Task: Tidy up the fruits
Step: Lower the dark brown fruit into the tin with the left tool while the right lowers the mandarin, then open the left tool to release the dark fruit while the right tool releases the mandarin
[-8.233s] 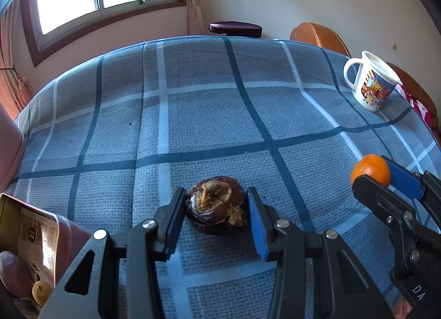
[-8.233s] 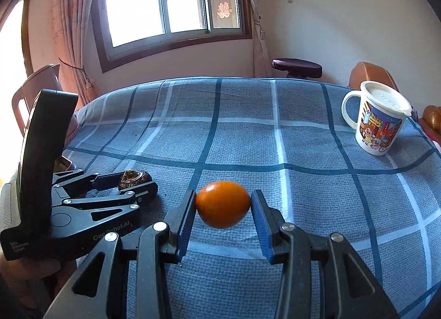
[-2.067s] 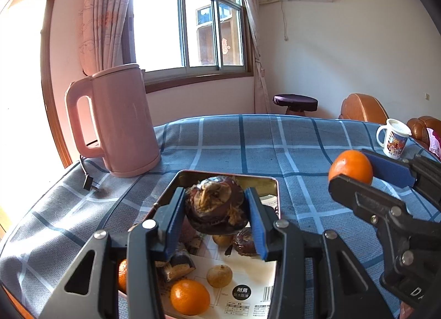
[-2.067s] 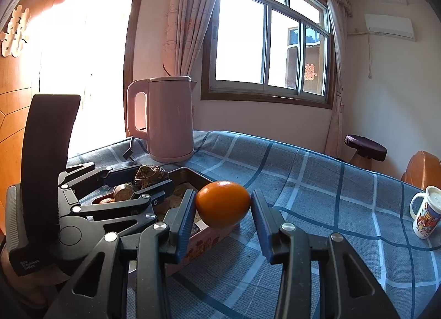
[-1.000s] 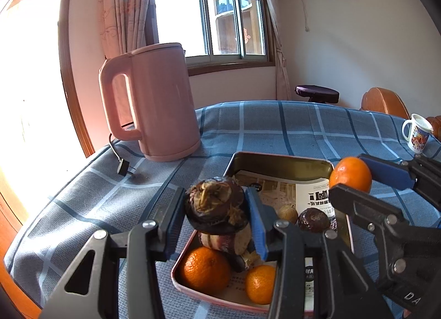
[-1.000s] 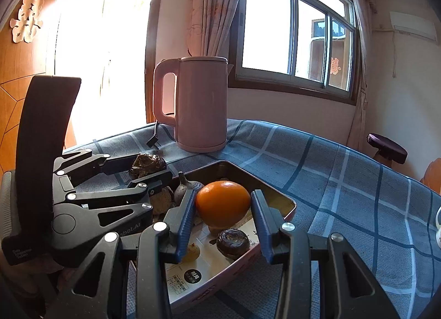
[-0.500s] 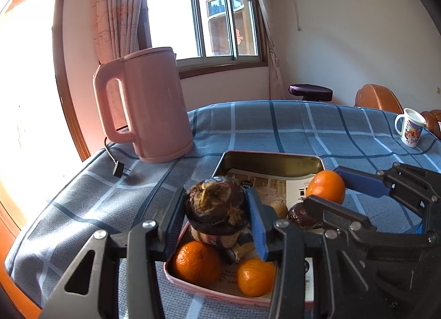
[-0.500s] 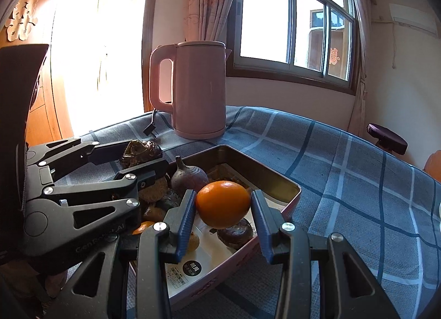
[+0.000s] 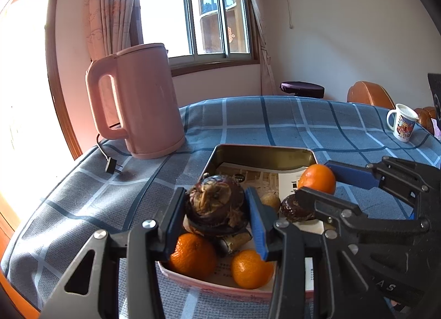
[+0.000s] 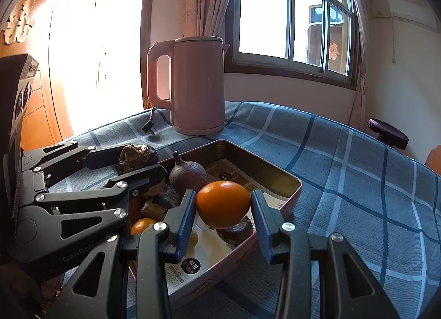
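A dark purple-brown mangosteen with a dried, papery calyx (image 9: pixel 216 206) is clamped between the blue pads of the left hand-held gripper (image 9: pixel 215 218), held in the air above the near end of a shallow rectangular metal tin with a pink outer wall (image 9: pixel 264 153). A round, smooth orange (image 10: pixel 223 203) is pinched between the blue pads of the right hand-held gripper (image 10: pixel 223 210), likewise raised over the tin, nearer its right side.

Inside the tin, on a printed paper lining, lie two small oranges (image 9: pixel 193 255) at the near edge, a dark wrinkled round fruit (image 9: pixel 296 210), a small pale-brown round fruit (image 9: pixel 269 200) and a purple bulb-shaped fruit with a pointed stem (image 10: pixel 187 174); other dark pieces sit under the mangosteen but are too hidden to tell apart.

The tin rests on a table covered with a blue plaid cloth (image 9: pixel 275 120). Just beyond the tin's far left corner stands a pink electric kettle (image 9: pixel 137 101), its black plug (image 9: pixel 110 166) lying on the cloth. Well apart, at the table's far right, is a white mug with a colourful print (image 9: pixel 402 126).
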